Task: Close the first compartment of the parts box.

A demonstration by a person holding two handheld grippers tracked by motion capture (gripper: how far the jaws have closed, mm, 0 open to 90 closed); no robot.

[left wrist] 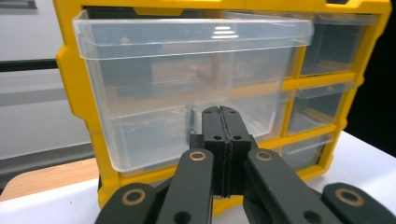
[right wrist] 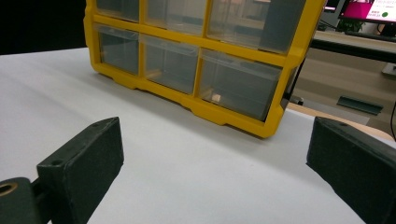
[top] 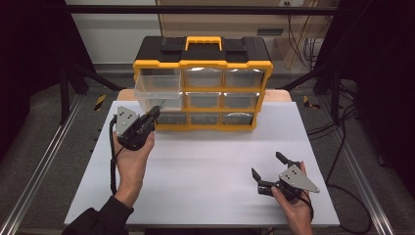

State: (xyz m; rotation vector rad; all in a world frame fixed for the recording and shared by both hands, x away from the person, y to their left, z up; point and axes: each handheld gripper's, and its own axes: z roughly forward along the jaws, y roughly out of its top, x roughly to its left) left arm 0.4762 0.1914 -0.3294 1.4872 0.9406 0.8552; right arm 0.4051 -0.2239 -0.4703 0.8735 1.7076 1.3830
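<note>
A yellow and black organiser (top: 203, 63) with clear drawers stands at the back of the white table (top: 205, 166). Its top-left drawer (top: 157, 90) is pulled out toward me. My left gripper (top: 155, 111) is shut, with nothing visible between its jaws, and its tip is right at the lower front wall of that drawer (left wrist: 187, 93). In the left gripper view the left gripper (left wrist: 221, 114) points at the clear wall, and a small dark screw-like piece (left wrist: 189, 120) shows through it. My right gripper (top: 266, 164) is open and holds nothing, low over the table's near right.
The other drawers (right wrist: 170, 60) of the organiser (right wrist: 233, 114) sit pushed in. In the right gripper view the right gripper (right wrist: 215, 163) faces its lower right corner across bare table. Cables (top: 342, 147) and metal frame rails (top: 44, 161) run beside the table.
</note>
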